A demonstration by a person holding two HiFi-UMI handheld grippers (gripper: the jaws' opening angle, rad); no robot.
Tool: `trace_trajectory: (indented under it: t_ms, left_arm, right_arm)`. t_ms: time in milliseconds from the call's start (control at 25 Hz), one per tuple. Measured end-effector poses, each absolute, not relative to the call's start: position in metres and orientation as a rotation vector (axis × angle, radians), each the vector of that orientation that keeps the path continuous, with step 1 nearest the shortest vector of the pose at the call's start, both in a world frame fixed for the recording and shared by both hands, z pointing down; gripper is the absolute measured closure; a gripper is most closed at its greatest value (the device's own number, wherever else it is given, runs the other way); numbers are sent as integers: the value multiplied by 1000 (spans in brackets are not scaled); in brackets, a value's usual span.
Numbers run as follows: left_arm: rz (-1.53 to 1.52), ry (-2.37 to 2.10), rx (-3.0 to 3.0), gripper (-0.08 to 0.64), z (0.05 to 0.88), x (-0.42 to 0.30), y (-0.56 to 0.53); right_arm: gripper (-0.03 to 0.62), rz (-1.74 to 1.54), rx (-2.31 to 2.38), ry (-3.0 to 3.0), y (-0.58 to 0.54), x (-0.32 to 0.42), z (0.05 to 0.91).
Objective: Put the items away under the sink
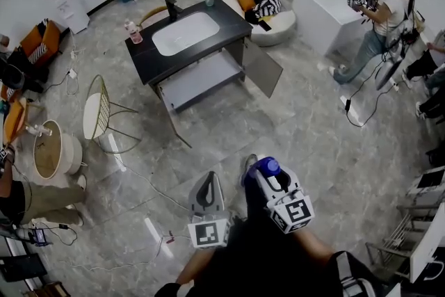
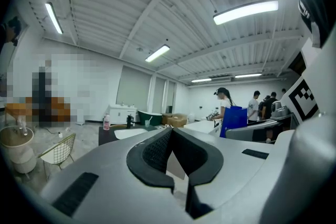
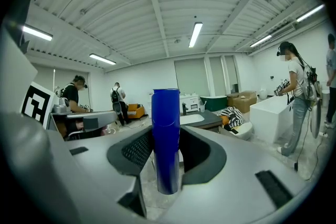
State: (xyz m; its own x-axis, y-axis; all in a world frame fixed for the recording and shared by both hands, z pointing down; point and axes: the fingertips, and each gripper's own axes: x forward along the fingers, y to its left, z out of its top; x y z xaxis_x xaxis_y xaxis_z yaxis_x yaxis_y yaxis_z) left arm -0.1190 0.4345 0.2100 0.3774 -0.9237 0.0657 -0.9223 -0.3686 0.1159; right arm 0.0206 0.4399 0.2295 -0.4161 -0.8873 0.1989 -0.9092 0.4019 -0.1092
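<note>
**Head view, left to right.** A wire chair [image 1: 97,115] stands on the grey marble-patterned floor [image 1: 313,122], which is crossed by loose cables. The sink cabinet [image 1: 229,23] has a dark top and a white basin [image 1: 185,33]. Its doors hang open over the shelf [image 1: 201,76]. On its top stands a pink bottle [image 1: 132,31], its label too small to read. Well apart from the cabinet, the left gripper [image 1: 207,179] is clenched on nothing, tips together. The right gripper [image 3: 167,136] grasps an upright blue bottle [image 1: 267,165], whose facing side is plain blue. Each gripper's cube bears a black-and-white square marker. At right stand a white bathtub [image 1: 327,7] and a person [image 1: 389,17].
</note>
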Motion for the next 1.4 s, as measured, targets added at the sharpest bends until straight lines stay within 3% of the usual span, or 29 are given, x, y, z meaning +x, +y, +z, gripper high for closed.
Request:
trace_trajectory:
  t_ms: [800, 1400]
  left_arm:
    - [73, -1720, 2458, 545, 213, -38, 153]
    - [101, -1754, 2403, 545, 244, -6, 30]
  right_arm:
    - [436, 234, 1529, -2616, 151, 95, 230]
    - [436, 187, 1503, -2606, 1, 131, 274]
